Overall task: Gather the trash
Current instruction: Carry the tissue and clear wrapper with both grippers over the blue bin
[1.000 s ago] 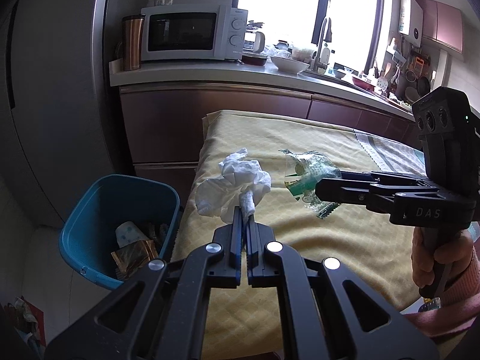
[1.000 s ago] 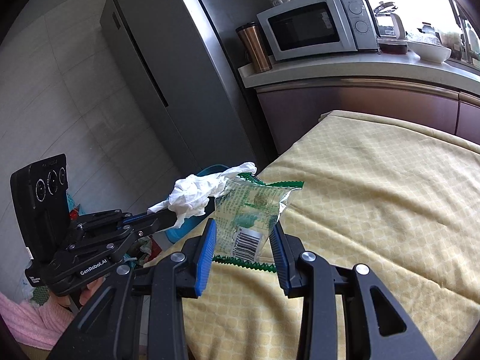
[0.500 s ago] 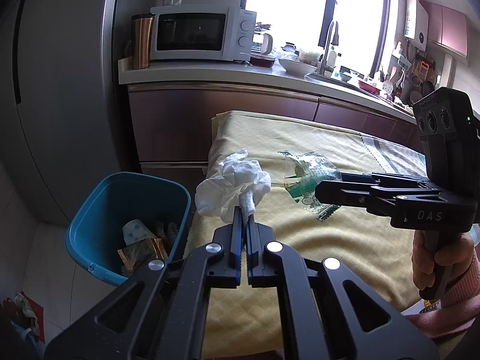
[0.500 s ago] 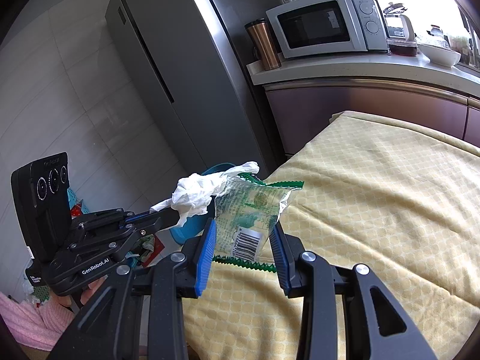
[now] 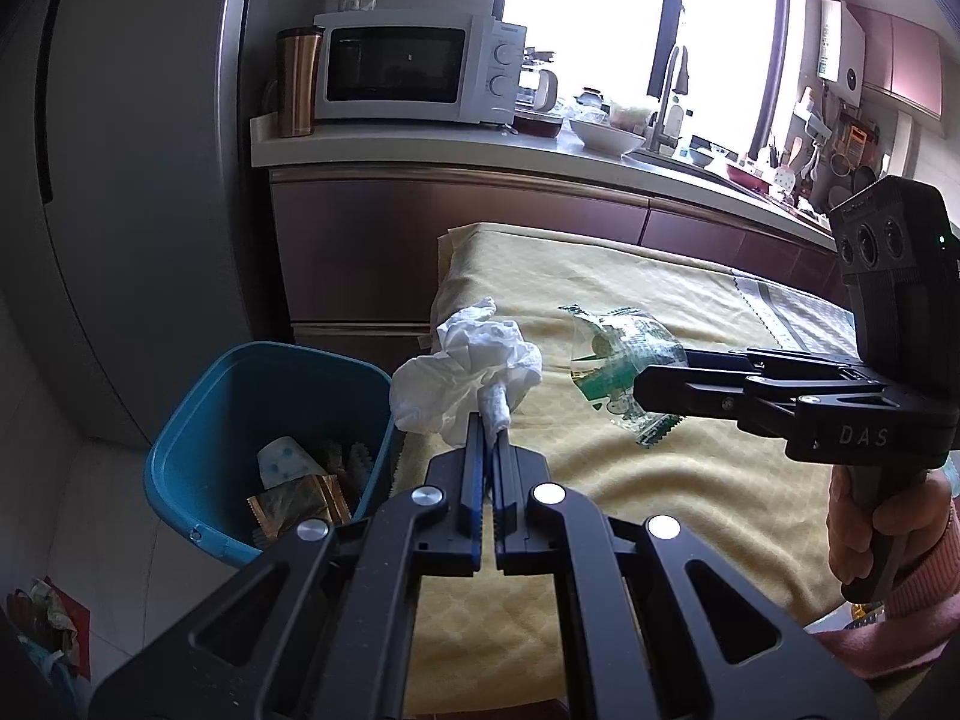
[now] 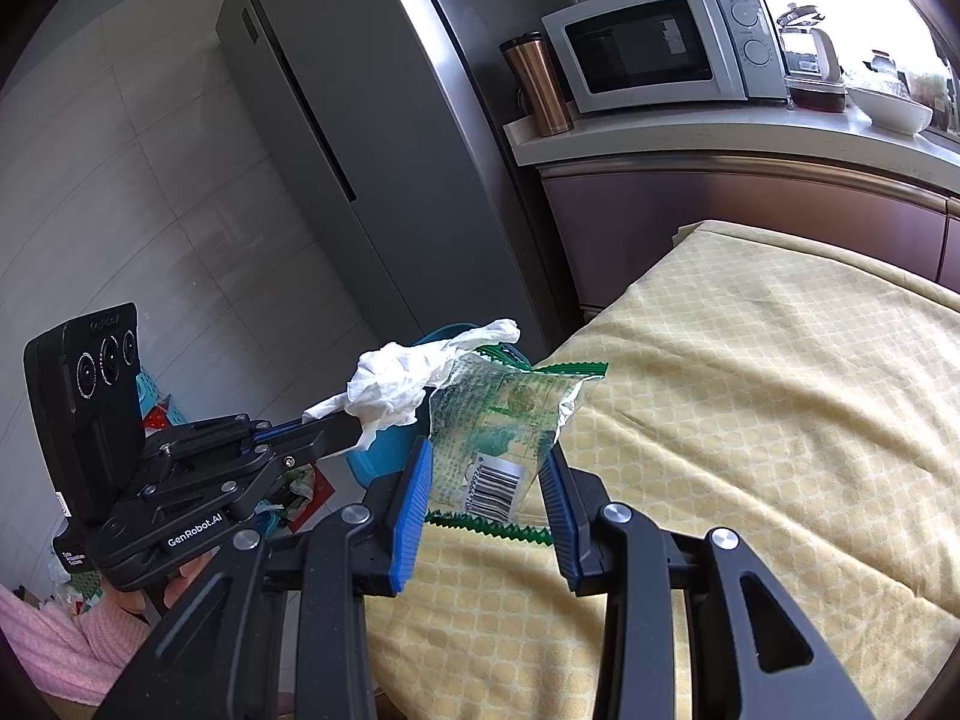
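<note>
My left gripper is shut on a crumpled white tissue, held in the air over the left edge of the yellow-clothed table. Beside it, my right gripper is shut on a clear green-printed wrapper with a barcode, its blue pads pressing both sides. The wrapper and the right gripper also show in the left wrist view, the tissue and left gripper in the right wrist view. A blue trash bin with several wrappers inside stands on the floor, below and left of the tissue.
A tall grey fridge stands behind the bin. The counter beyond the table carries a white microwave, a copper tumbler and bowls. A hand in a pink sleeve holds the right gripper. Loose litter lies on the floor.
Both views have shifted slightly, so the bin and table sit a bit further right in the left wrist view. Both grips are unchanged.
</note>
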`<state>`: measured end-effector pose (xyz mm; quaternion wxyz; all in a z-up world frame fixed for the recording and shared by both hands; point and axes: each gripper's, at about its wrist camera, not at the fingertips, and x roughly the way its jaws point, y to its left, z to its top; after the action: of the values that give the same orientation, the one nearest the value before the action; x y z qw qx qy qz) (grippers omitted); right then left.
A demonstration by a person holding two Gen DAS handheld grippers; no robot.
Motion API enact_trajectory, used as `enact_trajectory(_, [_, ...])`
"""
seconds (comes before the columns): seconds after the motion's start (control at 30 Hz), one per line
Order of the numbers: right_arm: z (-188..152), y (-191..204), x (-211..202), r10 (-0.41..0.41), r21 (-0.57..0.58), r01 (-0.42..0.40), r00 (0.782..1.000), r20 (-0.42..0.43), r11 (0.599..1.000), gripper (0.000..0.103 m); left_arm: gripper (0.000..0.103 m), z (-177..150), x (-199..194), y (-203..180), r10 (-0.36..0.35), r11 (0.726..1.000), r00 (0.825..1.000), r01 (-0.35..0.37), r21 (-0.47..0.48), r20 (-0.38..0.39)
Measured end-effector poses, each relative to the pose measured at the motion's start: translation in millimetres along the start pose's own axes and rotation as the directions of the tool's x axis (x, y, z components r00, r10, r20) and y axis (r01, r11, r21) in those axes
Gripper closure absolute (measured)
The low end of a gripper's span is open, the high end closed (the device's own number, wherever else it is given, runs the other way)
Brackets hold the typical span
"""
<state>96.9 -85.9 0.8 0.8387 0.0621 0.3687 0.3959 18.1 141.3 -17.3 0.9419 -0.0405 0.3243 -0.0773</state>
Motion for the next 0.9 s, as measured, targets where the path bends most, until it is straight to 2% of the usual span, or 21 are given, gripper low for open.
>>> enact_trajectory(0.9, [8,21,16,0.022,-0.035,-0.023,1.0,-0.017,0.999,0.069,0.1,-1,-5,21,0.047,0.999,0.999,-0.047,-0.028,0.005])
